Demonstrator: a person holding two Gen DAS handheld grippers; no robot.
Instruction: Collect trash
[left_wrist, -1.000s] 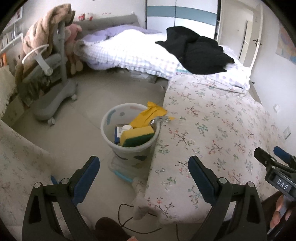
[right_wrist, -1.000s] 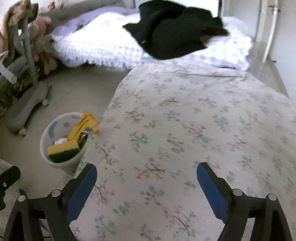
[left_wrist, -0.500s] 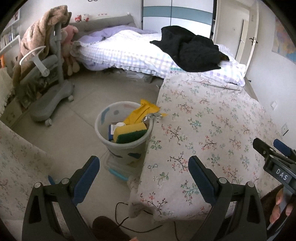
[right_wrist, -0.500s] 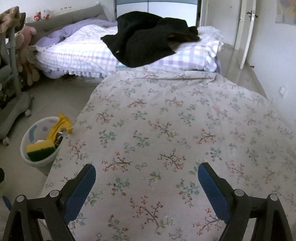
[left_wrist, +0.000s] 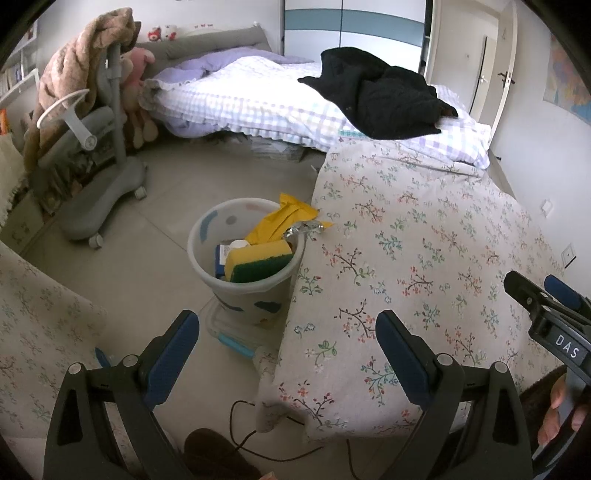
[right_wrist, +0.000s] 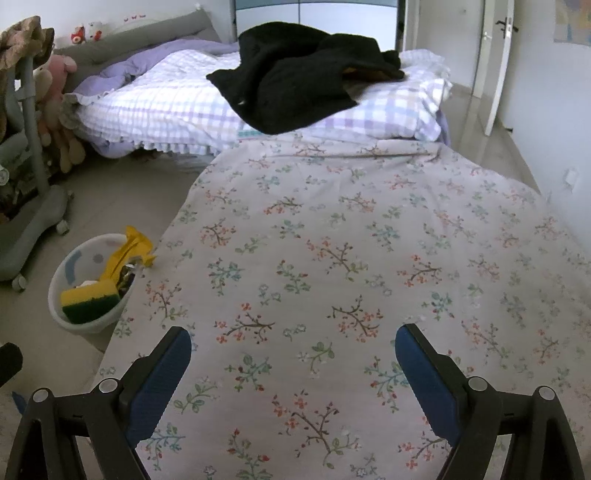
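Note:
A pale plastic bin stands on the floor against the left edge of the floral-covered table. Inside lie a yellow-and-green sponge, a yellow cloth, crumpled foil and a small box. My left gripper hangs open over the bin's near side and the table corner, holding nothing. My right gripper is open above the bare floral cloth; in the left wrist view it shows at the right edge.
A bed with a checked quilt and a black garment lies behind. A grey wheeled chair draped with a brown blanket stands at left. A clear lidded box and a cable lie on the floor below the bin.
The right wrist view has swung from the bin side toward the middle of the floral table. In the left wrist view the bin has shifted only slightly. Both grippers stay open.

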